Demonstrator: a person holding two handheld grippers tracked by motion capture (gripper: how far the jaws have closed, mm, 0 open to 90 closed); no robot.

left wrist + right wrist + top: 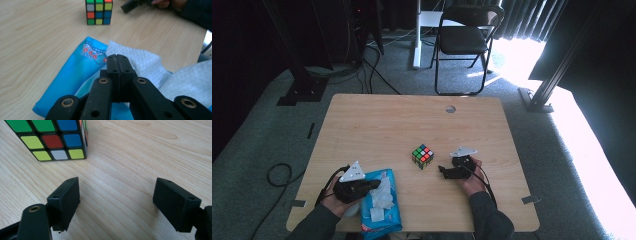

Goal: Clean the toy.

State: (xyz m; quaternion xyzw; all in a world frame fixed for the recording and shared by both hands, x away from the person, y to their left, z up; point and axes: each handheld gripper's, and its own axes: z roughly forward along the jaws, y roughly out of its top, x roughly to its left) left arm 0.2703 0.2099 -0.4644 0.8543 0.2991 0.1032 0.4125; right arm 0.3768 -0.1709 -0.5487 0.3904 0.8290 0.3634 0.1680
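Your wooden table [377, 125] carries a blue wipe packet [67, 80] at its near left edge, printed with red "666"; white wipes [140, 61] spill from it. Your left gripper [117, 62] has its jaws pressed together over a wipe. Your right gripper [116, 195], jaws wide apart and empty, sits just beside the colour cube [52, 140].
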